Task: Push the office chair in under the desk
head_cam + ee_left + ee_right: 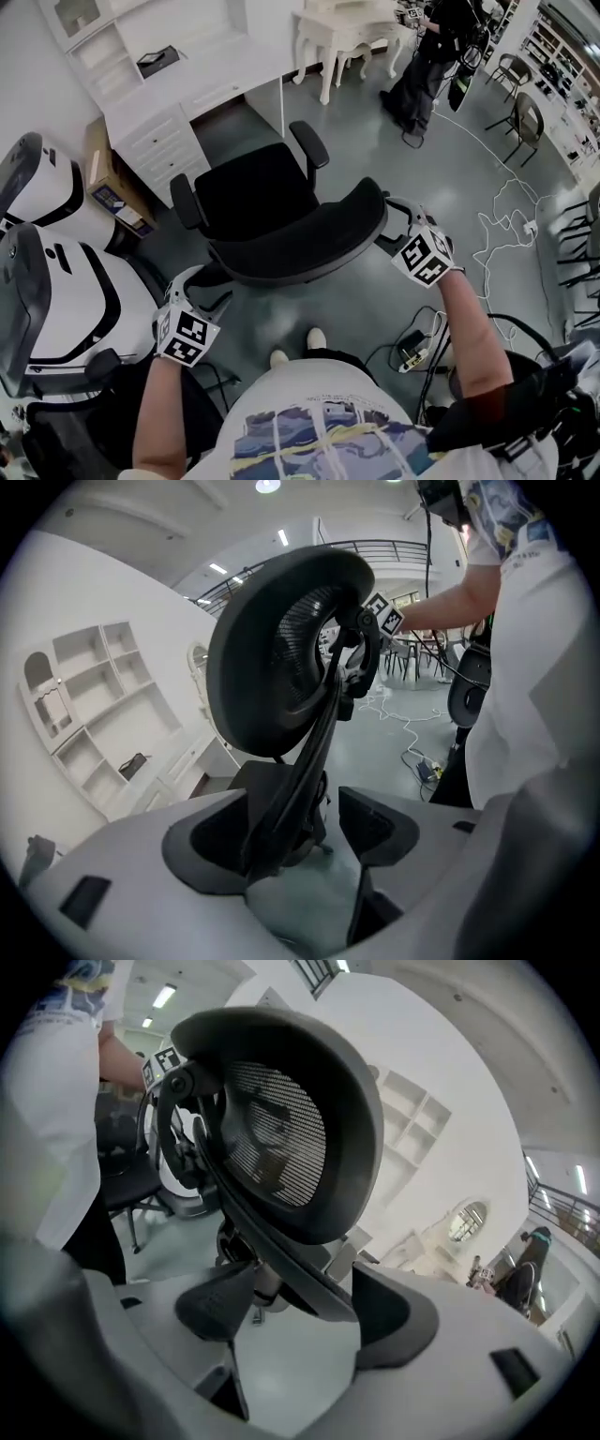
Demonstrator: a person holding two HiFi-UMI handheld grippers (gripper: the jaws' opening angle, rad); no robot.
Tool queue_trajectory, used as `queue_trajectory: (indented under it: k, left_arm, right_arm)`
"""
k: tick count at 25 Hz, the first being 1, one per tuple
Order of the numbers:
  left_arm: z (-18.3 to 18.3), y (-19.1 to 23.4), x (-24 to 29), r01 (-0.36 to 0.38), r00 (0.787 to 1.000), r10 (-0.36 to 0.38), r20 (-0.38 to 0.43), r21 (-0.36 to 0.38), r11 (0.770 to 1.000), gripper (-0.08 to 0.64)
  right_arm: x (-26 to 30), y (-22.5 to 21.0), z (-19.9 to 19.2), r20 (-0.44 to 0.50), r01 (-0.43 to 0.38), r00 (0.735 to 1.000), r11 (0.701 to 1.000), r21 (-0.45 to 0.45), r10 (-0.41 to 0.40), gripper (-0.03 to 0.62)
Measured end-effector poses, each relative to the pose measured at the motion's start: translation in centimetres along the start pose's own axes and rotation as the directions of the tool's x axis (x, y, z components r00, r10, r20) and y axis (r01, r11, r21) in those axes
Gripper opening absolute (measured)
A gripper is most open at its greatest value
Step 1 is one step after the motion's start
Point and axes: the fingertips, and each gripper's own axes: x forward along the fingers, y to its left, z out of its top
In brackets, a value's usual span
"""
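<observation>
- At the far left, white rounded shells point(56, 281) with black trim are running off the frame, and it is hard to tell what they are.
- The left gripper point(195, 292) is reaching the left end of the backrest point(309, 246). In the left gripper view its fingers point(202, 841) are standing released, with the black strut point(309, 752) passing between them against one pad.
- The office chair point(255, 187) is standing mid-floor, facing the white desk point(220, 80) just before its opening and not under it. The seat is hiding the chair's base.
- The right gripper point(405, 234) is meeting the backrest's right end. Its fingers point(220, 1302) are likewise parted, with the frame bar point(281, 1260) crossing between them.
- Cables point(502, 220) are trailing at the right, beside dark chairs cut off by the edge.
</observation>
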Motion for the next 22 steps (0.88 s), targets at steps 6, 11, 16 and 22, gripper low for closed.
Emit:
queue_trajectory:
  k: [6, 11, 16, 22]
  left_arm:
    - [-0.7, 0.4, 1.4, 0.002, 0.993, 0.003, -0.12, 0.041, 0.999, 0.305]
    - [-1.1, 1.0, 2.6, -0.02, 0.983, 0.04, -0.178, 0.11, 0.994, 0.305]
    - [-1.1, 1.1, 3.7, -0.016, 0.977, 0.046, -0.208, 0.142, 0.99, 0.27]
    - [-0.9, 0.8, 4.3, 0.018, 0.985, 0.026, -0.172, 0.248, 0.969, 0.209]
  right_arm:
    - [3.1, -0.6, 0.0, -0.021, -0.089, 0.996, 0.98, -0.175, 0.087, 0.321]
    - [4.5, 0.4, -0.3, -0.043, -0.174, 0.985, 0.944, -0.281, 0.169, 0.316]
    - [4.9, 0.7, -0.8, -0.075, -0.196, 0.981, 0.914, -0.354, 0.181, 0.262]
    - [4.8, 0.7, -1.0, -0.113, -0.213, 0.976, 0.904, -0.37, 0.184, 0.235]
